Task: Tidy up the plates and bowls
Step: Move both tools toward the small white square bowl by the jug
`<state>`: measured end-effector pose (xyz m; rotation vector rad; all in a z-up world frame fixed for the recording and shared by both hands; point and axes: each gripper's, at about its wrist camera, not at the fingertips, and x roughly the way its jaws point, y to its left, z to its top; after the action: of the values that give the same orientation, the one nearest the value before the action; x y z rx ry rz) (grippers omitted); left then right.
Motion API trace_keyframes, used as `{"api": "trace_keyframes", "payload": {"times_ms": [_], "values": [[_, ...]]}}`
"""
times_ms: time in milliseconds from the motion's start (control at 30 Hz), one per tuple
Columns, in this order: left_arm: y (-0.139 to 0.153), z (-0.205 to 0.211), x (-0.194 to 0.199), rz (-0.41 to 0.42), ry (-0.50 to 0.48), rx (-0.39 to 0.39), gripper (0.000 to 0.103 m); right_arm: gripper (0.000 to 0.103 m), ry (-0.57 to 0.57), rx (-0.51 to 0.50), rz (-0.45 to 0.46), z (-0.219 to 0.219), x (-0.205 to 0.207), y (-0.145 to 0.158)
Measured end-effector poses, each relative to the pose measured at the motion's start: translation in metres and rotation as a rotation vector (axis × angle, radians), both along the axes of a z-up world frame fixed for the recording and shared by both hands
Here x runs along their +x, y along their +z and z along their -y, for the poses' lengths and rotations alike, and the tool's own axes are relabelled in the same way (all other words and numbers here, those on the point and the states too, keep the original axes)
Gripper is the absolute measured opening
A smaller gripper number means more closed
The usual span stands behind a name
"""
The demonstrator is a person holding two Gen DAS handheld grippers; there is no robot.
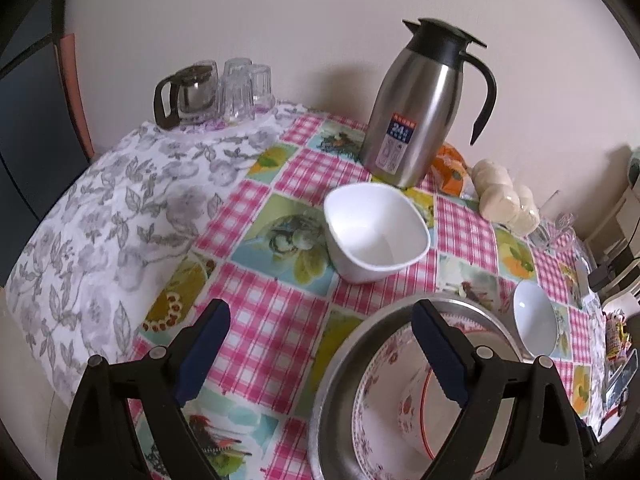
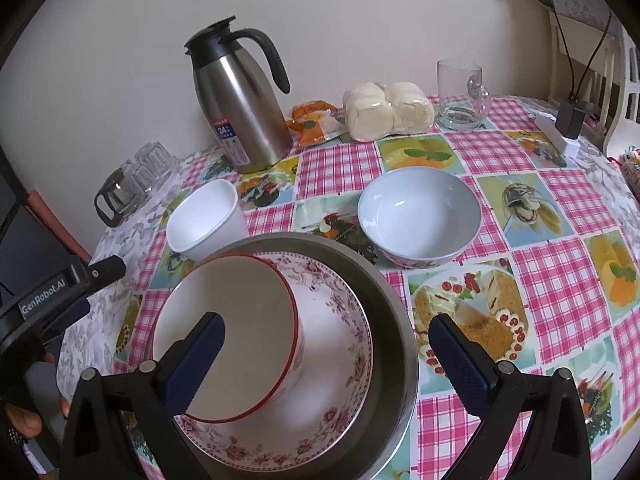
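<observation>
A steel plate [image 2: 392, 320] holds a floral-rimmed plate [image 2: 344, 360] with a red-rimmed white bowl [image 2: 240, 328] stacked in it; the stack also shows in the left wrist view [image 1: 344, 380]. A white squarish bowl [image 1: 376, 232] sits on the tablecloth beyond my left gripper [image 1: 320, 344], which is open and empty. It shows in the right wrist view too [image 2: 204, 220]. A pale blue round bowl [image 2: 418, 212] stands right of the stack, also seen in the left wrist view [image 1: 534, 318]. My right gripper [image 2: 326, 356] is open and empty above the stack.
A steel thermos jug [image 2: 240, 100] stands at the back by the wall. Wrapped buns [image 2: 388, 110], an orange packet [image 2: 314, 122] and a glass mug [image 2: 460, 96] lie behind. A glass pot and tumblers [image 1: 212, 92] sit far left. A charger block [image 2: 568, 124] lies at right.
</observation>
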<state>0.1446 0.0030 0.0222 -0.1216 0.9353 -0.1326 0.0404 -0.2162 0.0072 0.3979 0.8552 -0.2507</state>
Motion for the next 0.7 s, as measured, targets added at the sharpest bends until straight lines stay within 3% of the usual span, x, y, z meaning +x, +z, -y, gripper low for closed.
{"api": "trace_keyframes", "payload": {"times_ms": [333,400,567,700], "values": [[0.013,-0.001,0.004,0.118,-0.050,-0.046,0.095,0.103,-0.020,-0.057,0.062,0.001,-0.003,0.018],[0.012,0.000,0.007,0.116,-0.064,-0.064,0.103,0.103,-0.009,-0.061,0.064,0.001,-0.002,0.021],[0.008,-0.001,0.017,0.069,-0.093,-0.153,0.103,0.103,0.014,-0.066,0.053,-0.003,0.005,0.022],[0.006,0.004,0.021,0.069,-0.105,-0.161,0.103,0.103,0.025,-0.063,0.054,-0.004,0.010,0.022]]}}
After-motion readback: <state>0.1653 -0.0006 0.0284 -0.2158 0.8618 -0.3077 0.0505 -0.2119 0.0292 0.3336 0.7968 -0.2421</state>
